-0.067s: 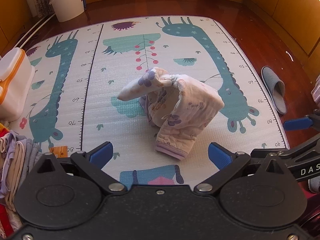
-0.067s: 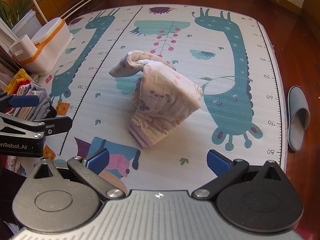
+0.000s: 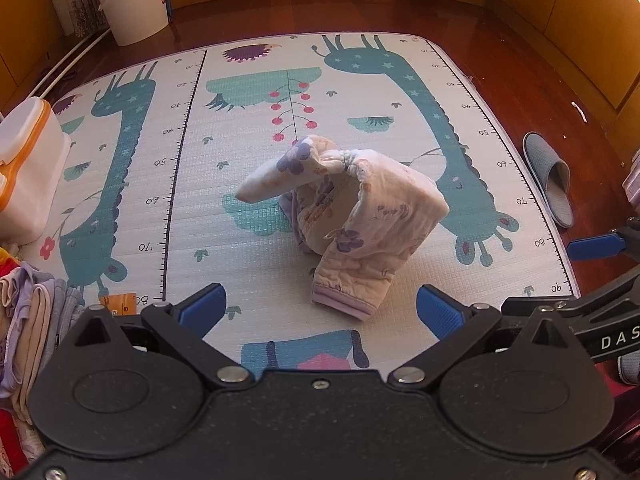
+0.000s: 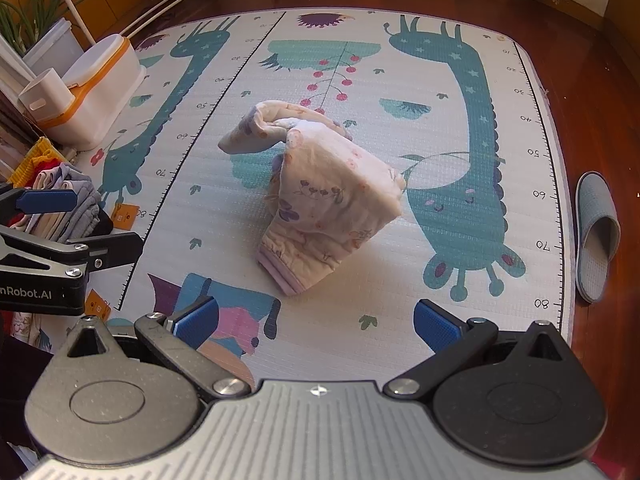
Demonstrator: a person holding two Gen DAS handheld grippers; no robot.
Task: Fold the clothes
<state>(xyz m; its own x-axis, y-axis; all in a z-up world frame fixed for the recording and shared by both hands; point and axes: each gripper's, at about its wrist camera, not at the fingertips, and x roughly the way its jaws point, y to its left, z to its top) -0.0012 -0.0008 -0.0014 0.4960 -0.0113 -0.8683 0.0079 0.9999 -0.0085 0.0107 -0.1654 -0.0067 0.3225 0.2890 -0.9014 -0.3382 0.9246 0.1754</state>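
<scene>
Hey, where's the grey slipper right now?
The slipper lies on the wooden floor just off the play mat's right edge, beside the ruler marks, at the right of both wrist views.

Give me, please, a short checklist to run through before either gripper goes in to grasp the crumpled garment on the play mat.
1. Left gripper open and empty: ok.
2. Right gripper open and empty: ok.
3. Crumpled pale floral quilted garment free of both grippers, in front of them: ok.
4. Garment lying flat for folding: not ok, it stands bunched up.
5. Bare giraffe-print foam play mat around the garment for spreading: ok.
6. Purple-trimmed cuff nearest, reachable: ok; other edges cannot tell.
</scene>
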